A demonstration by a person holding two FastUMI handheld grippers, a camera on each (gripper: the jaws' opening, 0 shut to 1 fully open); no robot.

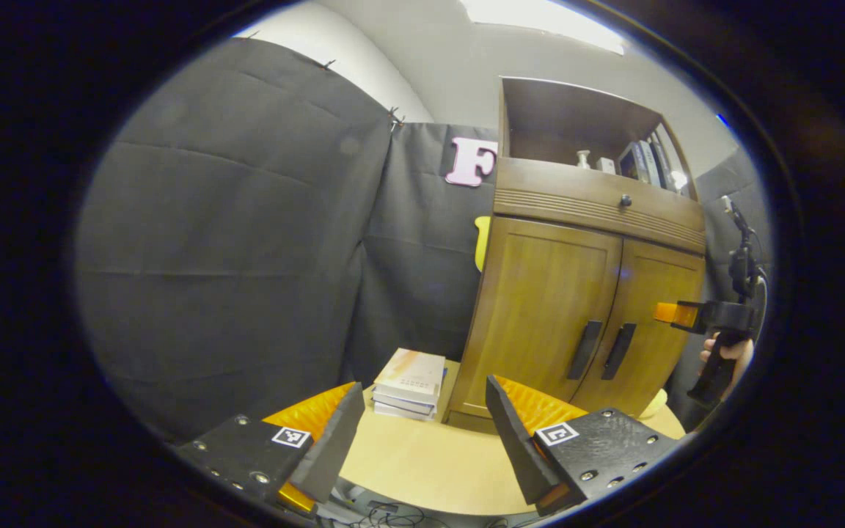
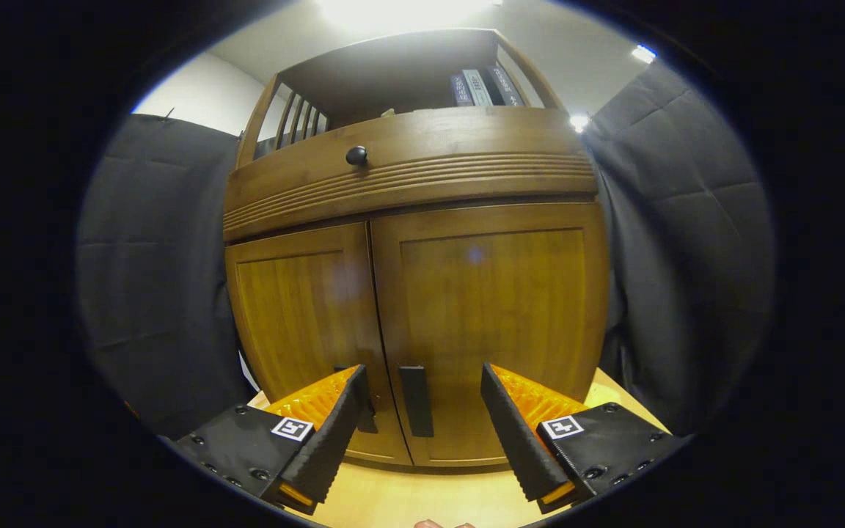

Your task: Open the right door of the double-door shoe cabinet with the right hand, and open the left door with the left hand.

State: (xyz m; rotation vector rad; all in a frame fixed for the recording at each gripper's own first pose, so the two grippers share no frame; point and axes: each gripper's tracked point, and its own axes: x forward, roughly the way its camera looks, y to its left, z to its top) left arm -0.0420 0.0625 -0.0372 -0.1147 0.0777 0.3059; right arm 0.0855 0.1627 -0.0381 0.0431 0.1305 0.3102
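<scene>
Your right gripper (image 2: pixel 422 411) spread wide, facing dark vertical handle (image 2: pixel 416 400) of brown wooden shoe cabinet's right door (image 2: pixel 492 315), not touching. Your left gripper (image 1: pixel 422 418) also wide, empty, well back above pale table (image 1: pixel 422 469). Left door (image 1: pixel 540 315) shut; stacked books (image 1: pixel 409 383) beside cabinet.

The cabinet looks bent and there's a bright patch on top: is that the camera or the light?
Both: in the right gripper view the fisheye lens bows the cabinet outward, and a ceiling light blows out white above it; in the left gripper view the cabinet leans, with a faint glare spot on its right door.
</scene>
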